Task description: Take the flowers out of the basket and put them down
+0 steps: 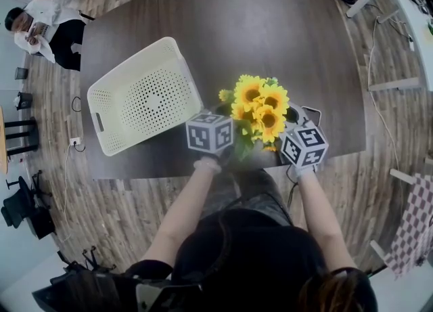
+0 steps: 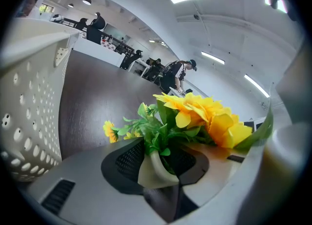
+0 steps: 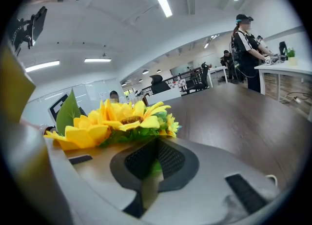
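Note:
A bunch of yellow sunflowers [image 1: 258, 106] with green leaves stands at the near edge of the dark table [image 1: 270, 33], outside the white perforated basket [image 1: 145, 94] to its left. My left gripper [image 1: 233, 148] comes in from the left and is shut on the pale stem wrap [image 2: 155, 168]; the blooms [image 2: 204, 116] rise just beyond its jaws. My right gripper [image 1: 281, 149] comes in from the right, shut on the stems [image 3: 152, 166], with the flower heads [image 3: 117, 119] above its left jaw. The stems are hidden in the head view.
The basket's wall [image 2: 29, 107] fills the left of the left gripper view. A dark flat object [image 1: 311, 114] lies just right of the flowers. A person [image 1: 40, 26] sits beyond the table's far left corner; a white desk [image 1: 406, 6] stands at the right.

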{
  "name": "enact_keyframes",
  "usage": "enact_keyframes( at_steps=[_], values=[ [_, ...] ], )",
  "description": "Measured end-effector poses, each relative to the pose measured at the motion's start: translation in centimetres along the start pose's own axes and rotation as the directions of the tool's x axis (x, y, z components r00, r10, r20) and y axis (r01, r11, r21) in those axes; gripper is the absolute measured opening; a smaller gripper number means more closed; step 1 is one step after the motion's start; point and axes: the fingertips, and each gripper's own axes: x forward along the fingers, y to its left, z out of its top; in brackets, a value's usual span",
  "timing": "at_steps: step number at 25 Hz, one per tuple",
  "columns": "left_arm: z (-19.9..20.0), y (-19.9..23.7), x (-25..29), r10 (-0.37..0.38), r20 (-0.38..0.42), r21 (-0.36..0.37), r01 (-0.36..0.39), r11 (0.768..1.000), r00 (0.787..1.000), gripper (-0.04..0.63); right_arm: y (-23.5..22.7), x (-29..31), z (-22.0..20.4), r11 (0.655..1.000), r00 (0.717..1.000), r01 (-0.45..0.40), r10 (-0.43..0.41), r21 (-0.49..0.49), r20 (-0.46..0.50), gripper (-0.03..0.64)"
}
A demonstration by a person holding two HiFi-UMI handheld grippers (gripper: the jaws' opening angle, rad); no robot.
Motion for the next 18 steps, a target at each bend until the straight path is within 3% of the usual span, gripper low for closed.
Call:
enact_keyframes(
  at_steps=[18],
  values=[
    [-0.9, 0.8, -1.2, 0.060, 0.000, 0.029, -0.060, 0.998, 0.998, 0.172, -1.6, -1.5, -0.9, 0.998, 0.998, 0.065, -0.065, 0.014, -0.008, 0.066]
  ],
)
